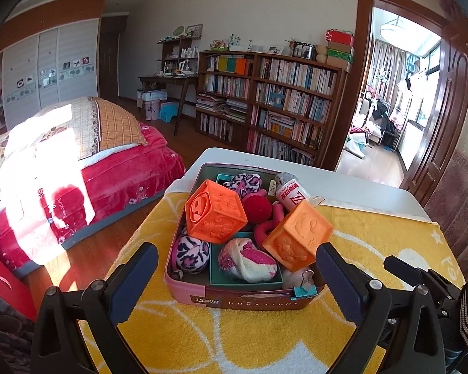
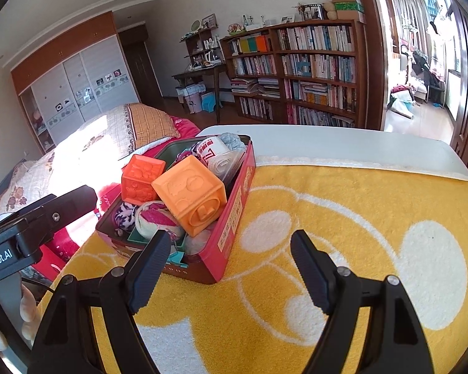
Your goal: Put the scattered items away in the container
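The container (image 1: 243,300) sits on the yellow towel (image 1: 265,342) over the white table (image 1: 358,187), packed full. Two orange blocks (image 1: 216,209) ride on top, above rolled socks (image 1: 246,260) and a red ball (image 1: 256,208). Left gripper (image 1: 237,275) and right gripper (image 2: 231,265): both spread apart, holding nothing.
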A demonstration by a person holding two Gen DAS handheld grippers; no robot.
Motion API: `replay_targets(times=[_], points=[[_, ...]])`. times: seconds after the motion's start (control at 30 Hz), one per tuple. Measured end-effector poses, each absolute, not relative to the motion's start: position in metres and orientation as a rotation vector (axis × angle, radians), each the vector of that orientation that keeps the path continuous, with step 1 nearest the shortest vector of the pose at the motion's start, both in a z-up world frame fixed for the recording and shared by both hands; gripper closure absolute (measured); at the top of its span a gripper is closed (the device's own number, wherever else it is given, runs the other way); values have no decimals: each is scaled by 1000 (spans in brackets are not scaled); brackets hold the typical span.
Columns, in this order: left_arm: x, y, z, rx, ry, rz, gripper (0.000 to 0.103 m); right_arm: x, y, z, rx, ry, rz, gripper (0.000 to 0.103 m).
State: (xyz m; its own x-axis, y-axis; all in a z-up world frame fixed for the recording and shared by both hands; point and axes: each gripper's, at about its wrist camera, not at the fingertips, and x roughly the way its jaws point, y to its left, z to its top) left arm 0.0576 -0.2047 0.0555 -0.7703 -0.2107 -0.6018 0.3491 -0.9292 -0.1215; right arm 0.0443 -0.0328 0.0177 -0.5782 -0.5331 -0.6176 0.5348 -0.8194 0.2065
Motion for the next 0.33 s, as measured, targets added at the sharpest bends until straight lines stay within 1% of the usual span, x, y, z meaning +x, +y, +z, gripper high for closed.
replay_targets(times=[0.13,0.33], points=[[56,-203,51,896,326,-2702,1,47,-36,13,927,16,-2351,21],[58,-197,48,875,228,-2694,1,49,-38,11,922,33,-2357,21]])
